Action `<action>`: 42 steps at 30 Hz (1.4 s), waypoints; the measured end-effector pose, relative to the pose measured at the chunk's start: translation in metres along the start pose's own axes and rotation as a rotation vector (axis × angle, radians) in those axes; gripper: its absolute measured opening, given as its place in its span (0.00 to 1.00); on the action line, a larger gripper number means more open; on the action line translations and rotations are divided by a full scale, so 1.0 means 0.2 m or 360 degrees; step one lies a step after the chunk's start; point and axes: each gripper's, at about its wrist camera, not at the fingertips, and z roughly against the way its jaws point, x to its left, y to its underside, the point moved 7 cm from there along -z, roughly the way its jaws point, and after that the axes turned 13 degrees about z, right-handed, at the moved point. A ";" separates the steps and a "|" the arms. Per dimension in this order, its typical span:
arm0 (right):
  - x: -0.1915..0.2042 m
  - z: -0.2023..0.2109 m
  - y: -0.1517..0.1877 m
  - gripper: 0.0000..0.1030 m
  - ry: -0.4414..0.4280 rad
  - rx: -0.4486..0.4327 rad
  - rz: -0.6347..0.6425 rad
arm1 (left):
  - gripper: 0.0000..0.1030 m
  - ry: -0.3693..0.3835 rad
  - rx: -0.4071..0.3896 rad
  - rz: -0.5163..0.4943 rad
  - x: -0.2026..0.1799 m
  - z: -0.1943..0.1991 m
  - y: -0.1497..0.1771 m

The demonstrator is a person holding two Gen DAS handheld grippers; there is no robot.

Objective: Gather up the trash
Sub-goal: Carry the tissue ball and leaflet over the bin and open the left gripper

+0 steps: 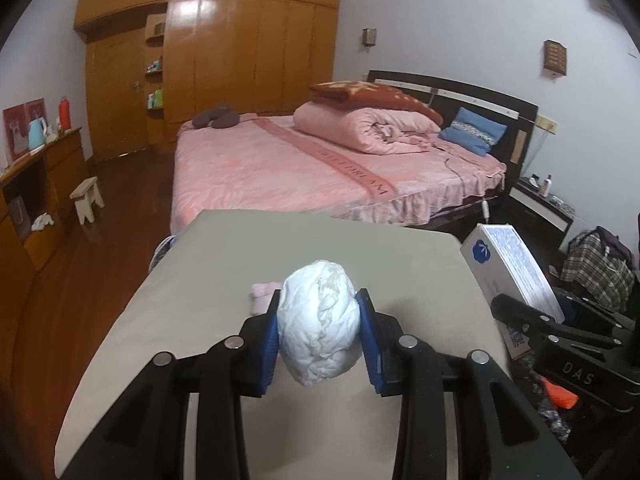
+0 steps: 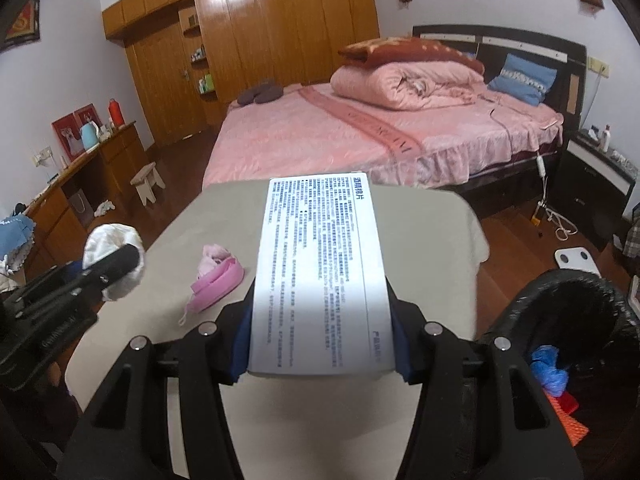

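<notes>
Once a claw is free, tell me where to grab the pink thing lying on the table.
Take the pink cloth item across its thicker padded band, coming from above with the fingers either side of the band's narrow width. It lies flat and limp on the grey table, so a side approach would probably only push it; the thin trailing strap looks too slack to hold.

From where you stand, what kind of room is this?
Most likely a home bedroom: a double bed with pink bedding and a rolled quilt, a wooden wardrobe wall behind it, and a bedside cabinet next to the headboard.
</notes>
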 end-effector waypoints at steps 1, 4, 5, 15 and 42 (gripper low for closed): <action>-0.01 0.02 0.00 0.52 0.0004 -0.0009 -0.0002 | 0.35 0.0010 -0.0004 -0.0012 -0.04 0.02 0.00; -0.06 0.10 -0.01 0.52 0.0020 -0.0028 -0.0019 | 0.35 0.0034 -0.0013 -0.0035 -0.11 0.06 0.00; -0.07 0.13 -0.01 0.52 0.0027 -0.0037 -0.0026 | 0.35 0.0043 -0.0015 -0.0042 -0.13 0.07 -0.01; -0.23 0.36 0.06 0.52 0.0108 -0.0076 -0.0080 | 0.35 0.0152 -0.0043 -0.0124 -0.39 0.20 0.02; -0.75 0.82 0.39 0.52 0.0411 -0.0153 -0.0293 | 0.35 0.0480 -0.0029 -0.0357 -1.04 0.37 0.22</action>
